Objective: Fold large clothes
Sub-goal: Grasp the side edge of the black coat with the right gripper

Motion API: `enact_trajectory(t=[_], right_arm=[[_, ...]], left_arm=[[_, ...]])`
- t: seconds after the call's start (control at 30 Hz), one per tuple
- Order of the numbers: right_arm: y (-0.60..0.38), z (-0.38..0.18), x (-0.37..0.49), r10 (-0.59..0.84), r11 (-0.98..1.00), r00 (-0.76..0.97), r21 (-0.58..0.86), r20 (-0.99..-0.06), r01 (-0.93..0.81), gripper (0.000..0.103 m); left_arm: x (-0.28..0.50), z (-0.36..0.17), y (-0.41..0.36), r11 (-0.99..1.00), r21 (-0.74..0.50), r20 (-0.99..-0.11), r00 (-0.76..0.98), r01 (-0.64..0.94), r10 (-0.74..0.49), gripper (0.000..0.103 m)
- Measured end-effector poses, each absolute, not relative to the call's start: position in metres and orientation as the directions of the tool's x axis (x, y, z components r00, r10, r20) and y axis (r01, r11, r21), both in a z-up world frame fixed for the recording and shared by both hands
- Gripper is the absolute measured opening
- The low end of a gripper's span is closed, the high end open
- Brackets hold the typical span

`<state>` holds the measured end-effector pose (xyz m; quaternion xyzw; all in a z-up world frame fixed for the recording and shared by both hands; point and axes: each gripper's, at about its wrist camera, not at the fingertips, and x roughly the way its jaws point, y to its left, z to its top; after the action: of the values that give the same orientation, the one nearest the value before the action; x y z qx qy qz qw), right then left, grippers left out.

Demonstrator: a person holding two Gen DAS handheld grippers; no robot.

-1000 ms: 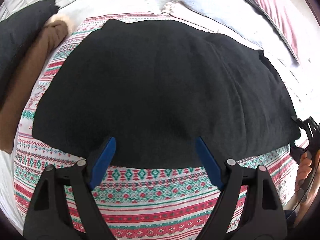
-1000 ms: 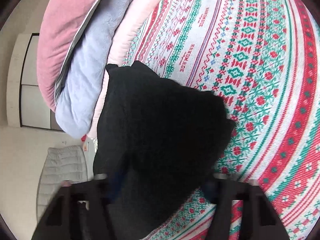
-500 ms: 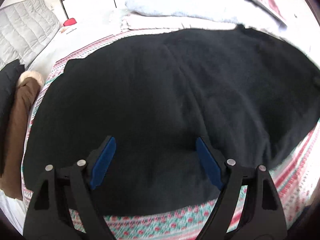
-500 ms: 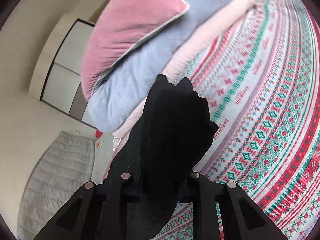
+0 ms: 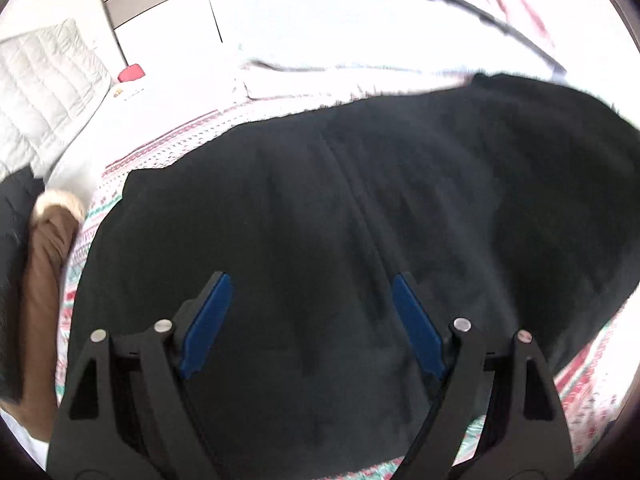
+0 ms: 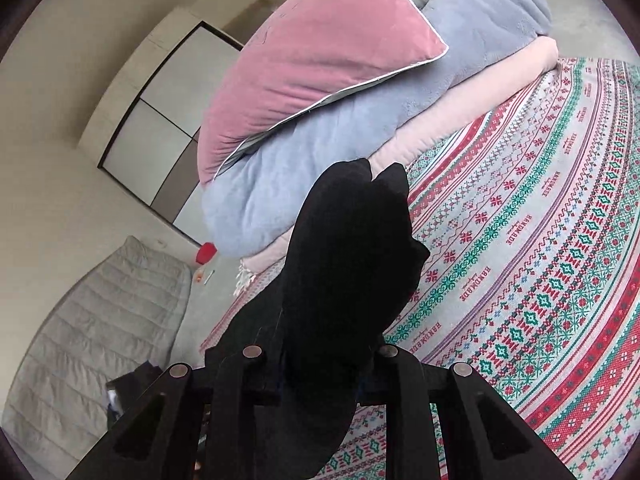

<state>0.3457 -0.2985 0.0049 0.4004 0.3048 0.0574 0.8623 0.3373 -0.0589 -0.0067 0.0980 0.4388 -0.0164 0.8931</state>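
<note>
A large black garment (image 5: 360, 220) lies spread over the patterned bed cover (image 5: 160, 152). My left gripper (image 5: 310, 312) hovers above its middle, open, with nothing between the blue pads (image 5: 208, 320). In the right wrist view, my right gripper (image 6: 320, 364) is shut on a bunched end of the black garment (image 6: 352, 248), which stands up from the jaws above the patterned bed cover (image 6: 540, 260). The right gripper's pads are hidden by the cloth.
A pink pillow (image 6: 320, 52), a blue-grey blanket (image 6: 360, 132) and a pale pink blanket (image 6: 472, 96) are stacked at the head of the bed. A brown garment (image 5: 44, 300) lies at the left edge. A grey quilted mat (image 6: 100, 340) and a wardrobe (image 6: 160, 112) stand beyond.
My right gripper closed on the garment's end and lifted it off the bed while rolling. My left gripper moved forward from the garment's near edge to over its middle.
</note>
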Motion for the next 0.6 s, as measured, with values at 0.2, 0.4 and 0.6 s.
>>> enact_trajectory(t=[0.2,0.4,0.6], right_arm=[[-0.296,0.010,0.344,0.346,0.687,0.810,0.715,-0.474,0.126,0.022],[-0.291,0.017,0.343,0.353,0.701,0.817,0.707,-0.456,0.092,0.022],[-0.297,0.010,0.345,0.344,0.690,0.812,0.713,-0.472,0.122,0.021]], left_arm=[[0.354,-0.047,-0.070,0.969,0.226,-0.827,0.545,0.099,0.137,0.084],[0.356,-0.034,-0.063,0.971,0.207,-0.837,0.535,0.117,0.114,0.083],[0.329,0.001,-0.025,0.989,0.138,-0.828,0.555,0.057,0.083,0.083]])
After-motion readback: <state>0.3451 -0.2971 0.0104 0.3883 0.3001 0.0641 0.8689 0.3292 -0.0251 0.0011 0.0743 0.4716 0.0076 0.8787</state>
